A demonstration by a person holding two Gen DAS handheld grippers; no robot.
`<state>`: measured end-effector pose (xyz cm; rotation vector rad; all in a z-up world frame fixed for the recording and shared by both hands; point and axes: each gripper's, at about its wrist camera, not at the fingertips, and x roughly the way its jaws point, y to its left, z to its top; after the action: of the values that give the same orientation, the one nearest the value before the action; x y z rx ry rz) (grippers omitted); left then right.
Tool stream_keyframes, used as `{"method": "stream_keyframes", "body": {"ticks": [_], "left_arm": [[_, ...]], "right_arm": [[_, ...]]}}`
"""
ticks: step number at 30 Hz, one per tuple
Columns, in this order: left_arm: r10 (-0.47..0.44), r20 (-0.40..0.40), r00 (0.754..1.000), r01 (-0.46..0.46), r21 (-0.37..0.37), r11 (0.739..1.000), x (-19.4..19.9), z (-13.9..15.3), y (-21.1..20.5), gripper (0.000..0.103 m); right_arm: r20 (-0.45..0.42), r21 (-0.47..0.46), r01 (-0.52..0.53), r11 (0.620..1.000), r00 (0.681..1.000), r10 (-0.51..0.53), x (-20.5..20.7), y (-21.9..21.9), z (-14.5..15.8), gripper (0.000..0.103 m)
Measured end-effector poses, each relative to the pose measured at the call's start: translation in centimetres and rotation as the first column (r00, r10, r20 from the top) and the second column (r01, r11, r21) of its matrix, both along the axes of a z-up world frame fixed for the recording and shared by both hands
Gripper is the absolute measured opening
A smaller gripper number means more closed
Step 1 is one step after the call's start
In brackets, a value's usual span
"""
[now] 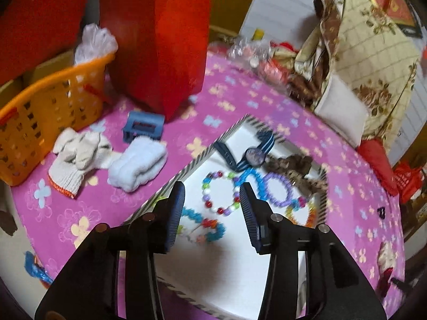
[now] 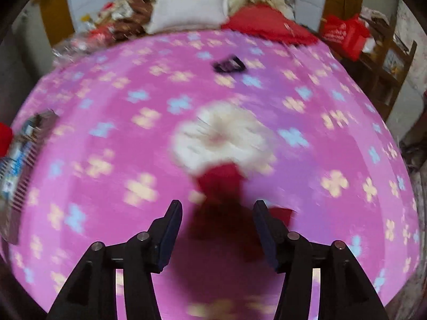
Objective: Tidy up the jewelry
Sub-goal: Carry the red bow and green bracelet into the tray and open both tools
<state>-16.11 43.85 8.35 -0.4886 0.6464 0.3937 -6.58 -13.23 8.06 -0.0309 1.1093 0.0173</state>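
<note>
left gripper [image 1: 212, 196] jaws apart, over tray [image 1: 240, 253]

Pink floral bed [image 1: 234, 98] w/ striped tray [image 1: 192, 162], gloves [image 1: 77, 154], orange basket [image 1: 45, 112], probably scrunchie [image 2: 221, 136].

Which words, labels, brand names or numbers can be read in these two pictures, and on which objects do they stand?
No text can be read with confidence.
Red framed picture with gold marks, left wrist view: too distorted to read.
Red plastic bag with pale print, right wrist view: too small and blurred.
Striped-rim white box, right wrist view: blue marks, blurred.
Dark round wristwatch dial: no readable numbers.
</note>
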Motion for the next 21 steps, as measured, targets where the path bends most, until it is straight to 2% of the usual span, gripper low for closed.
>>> {"method": "stream_keyframes", "body": {"ticks": [5, 6, 7, 8, 12, 15, 17, 21], "left_arm": [[0.017, 0.023, 1.0, -0.017, 0.007, 1.0, 0.1, 0.2, -0.8, 0.042], [0.02, 0.02, 1.0, -0.02, 0.007, 1.0, 0.1, 0.2, -0.9, 0.042], [0.026, 0.014, 1.0, -0.026, 0.013, 1.0, 0.2, 0.0, -0.9, 0.042], [0.034, 0.009, 0.999, -0.034, 0.02, 0.999, 0.2, 0.0, -0.9, 0.042], [0.067, 0.0, 0.998, -0.067, 0.006, 0.998, -0.1, -0.2, -0.4, 0.042], [0.102, -0.019, 0.995, -0.102, -0.029, 0.994, -0.3, -0.6, 0.4, 0.042], [0.14, -0.047, 0.989, -0.141, -0.019, 0.99, -0.3, -0.9, 0.8, 0.042], [0.183, -0.052, 0.982, -0.185, -0.033, 0.982, -0.9, -1.0, 1.7, 0.042]], "right_arm": [[-0.019, -0.021, -0.026, 0.999, 0.999, 0.026, 0.4, -0.6, -2.7, 0.053], [-0.016, -0.041, -0.027, 0.999, 1.0, 0.026, 0.5, -0.3, -3.1, 0.05], [-0.016, -0.054, -0.025, 0.998, 1.0, 0.024, 0.6, -0.2, -3.5, 0.044], [-0.007, -0.047, -0.019, 0.999, 1.0, 0.019, 0.4, -0.1, -3.4, 0.031], [-0.009, -0.012, -0.039, 0.999, 0.999, 0.039, -1.1, 1.0, -2.2, 0.013], [0.023, 0.062, -0.106, 0.992, 0.994, 0.105, -2.4, 4.0, 0.4, 0.013], [0.053, 0.097, -0.182, 0.979, 0.983, 0.177, -2.8, 7.4, 2.2, 0.013], [0.085, 0.185, -0.363, 0.913, 0.932, 0.353, -2.7, 16.1, 5.0, 0.013]]}}
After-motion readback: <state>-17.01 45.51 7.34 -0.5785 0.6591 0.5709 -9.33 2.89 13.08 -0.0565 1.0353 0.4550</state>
